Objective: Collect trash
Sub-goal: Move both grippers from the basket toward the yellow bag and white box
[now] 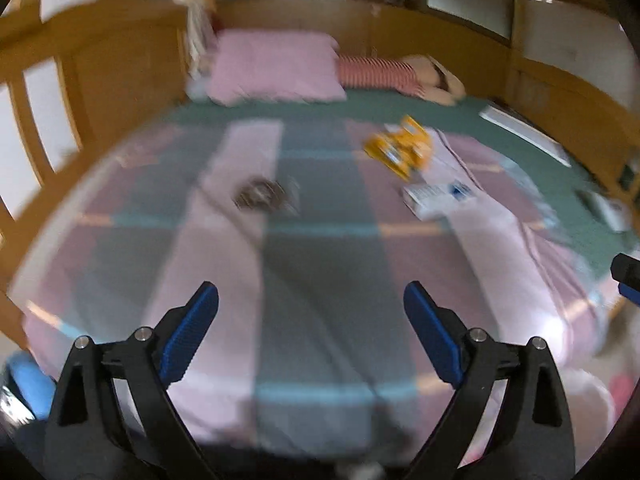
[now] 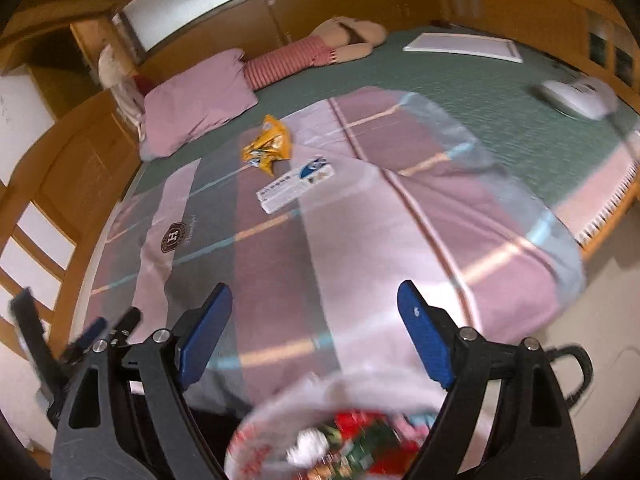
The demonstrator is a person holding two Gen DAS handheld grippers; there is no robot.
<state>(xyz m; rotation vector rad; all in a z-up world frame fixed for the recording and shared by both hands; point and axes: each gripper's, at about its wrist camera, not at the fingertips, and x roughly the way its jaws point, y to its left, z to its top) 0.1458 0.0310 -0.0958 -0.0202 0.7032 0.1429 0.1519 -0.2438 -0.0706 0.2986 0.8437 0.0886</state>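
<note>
A crumpled yellow snack wrapper (image 1: 400,148) (image 2: 268,146) lies on the striped blanket (image 1: 320,240) (image 2: 360,220) of a bed. Just beside it lies a flat white-and-blue carton (image 1: 440,196) (image 2: 294,188). My left gripper (image 1: 310,296) hangs open over the near part of the blanket, well short of both, with nothing between its blue pads. My right gripper (image 2: 314,292) is open too and holds nothing. Directly under it is the mouth of a white bag (image 2: 280,412) with red, green and white trash inside. Both views are motion-blurred.
A pink pillow (image 1: 276,64) (image 2: 196,100) and a doll in a striped shirt (image 1: 380,72) (image 2: 288,60) lie at the bed's head. A white board (image 2: 464,46) and a white device (image 2: 576,96) lie on the green sheet. Wooden panels enclose the bed.
</note>
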